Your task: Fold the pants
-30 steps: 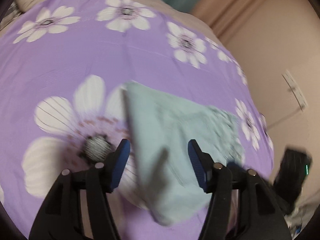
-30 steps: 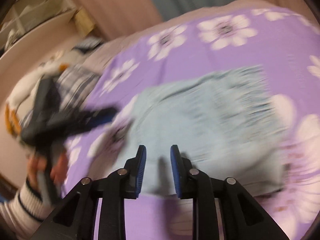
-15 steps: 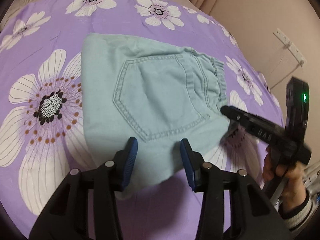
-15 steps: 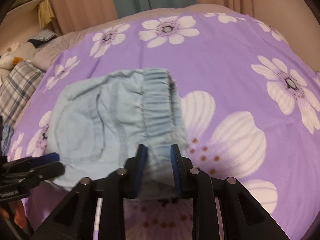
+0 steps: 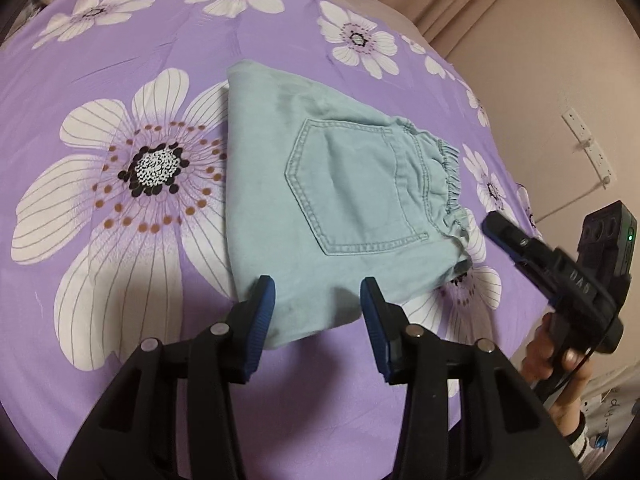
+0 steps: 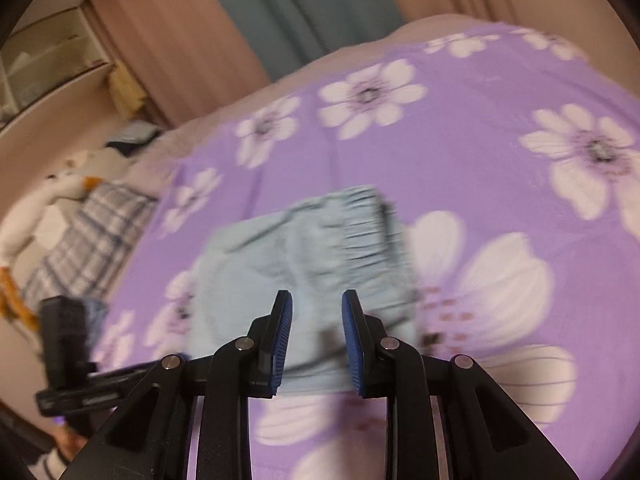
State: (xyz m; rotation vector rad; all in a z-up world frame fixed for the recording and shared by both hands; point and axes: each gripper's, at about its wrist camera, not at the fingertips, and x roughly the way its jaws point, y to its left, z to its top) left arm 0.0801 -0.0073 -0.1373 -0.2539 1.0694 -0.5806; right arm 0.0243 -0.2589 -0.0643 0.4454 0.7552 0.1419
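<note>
Now we see the folded pants (image 5: 336,208) just ahead of the left claw (image 5: 318,304); both claws stand apart, empty, right claw (image 6: 316,332) beside the waistband (image 6: 360,224).

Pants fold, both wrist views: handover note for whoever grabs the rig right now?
Left claw: open, nothing held, hanging over the near edge of the pants.
Right claw: jaws apart, empty, near the waistband end; that view is blurred.
Pants: lying on the purple flowered bedspread, folded into a compact packet, back pocket facing up, waistband toward the right claw's side.
Done: the folds look finished and the packet lies flat.
Left: probably only a check or a light smoothing of the edges; no further fold looks needed.
</note>
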